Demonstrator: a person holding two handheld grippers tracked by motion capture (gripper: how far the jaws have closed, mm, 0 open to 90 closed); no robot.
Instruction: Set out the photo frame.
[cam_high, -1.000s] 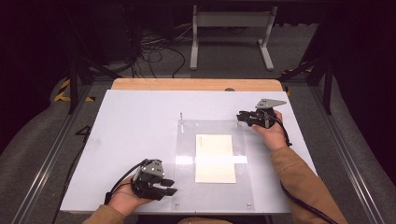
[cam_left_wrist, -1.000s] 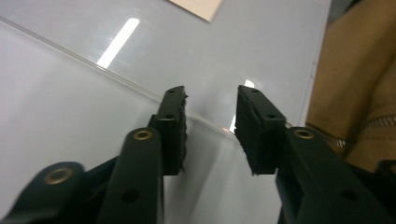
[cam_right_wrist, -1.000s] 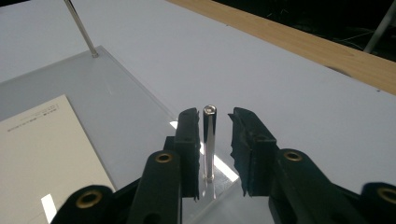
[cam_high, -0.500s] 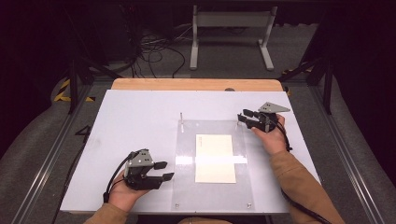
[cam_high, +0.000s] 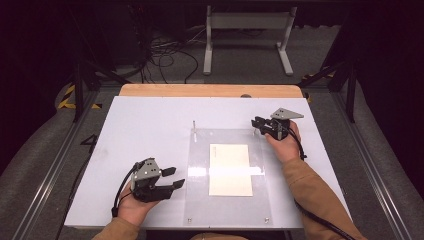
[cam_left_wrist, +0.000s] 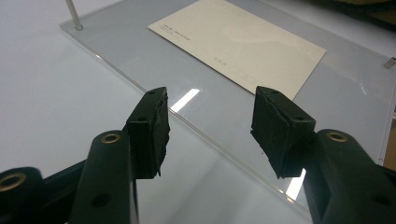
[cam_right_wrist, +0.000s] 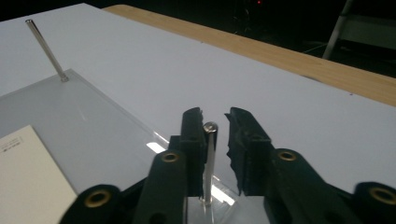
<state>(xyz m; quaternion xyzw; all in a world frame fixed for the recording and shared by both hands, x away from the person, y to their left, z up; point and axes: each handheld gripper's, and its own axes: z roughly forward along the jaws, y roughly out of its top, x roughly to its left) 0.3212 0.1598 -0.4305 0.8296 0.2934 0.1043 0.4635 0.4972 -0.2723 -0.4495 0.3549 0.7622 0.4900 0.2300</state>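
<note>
High view: my right tool (cam_high: 260, 123) sits at the far right corner of the clear acrylic plate (cam_high: 197, 155) on the white bench (cam_high: 140, 125); my left tool (cam_high: 172, 177) waits open at its near left edge.

Left gripper view: jaws apart, empty, before the cream card (cam_left_wrist: 238, 42).

Right gripper view: jaws have just been closing around the thin upright steel pin (cam_right_wrist: 208, 161), a gap left on one side; I should centre before squeezing.
</note>
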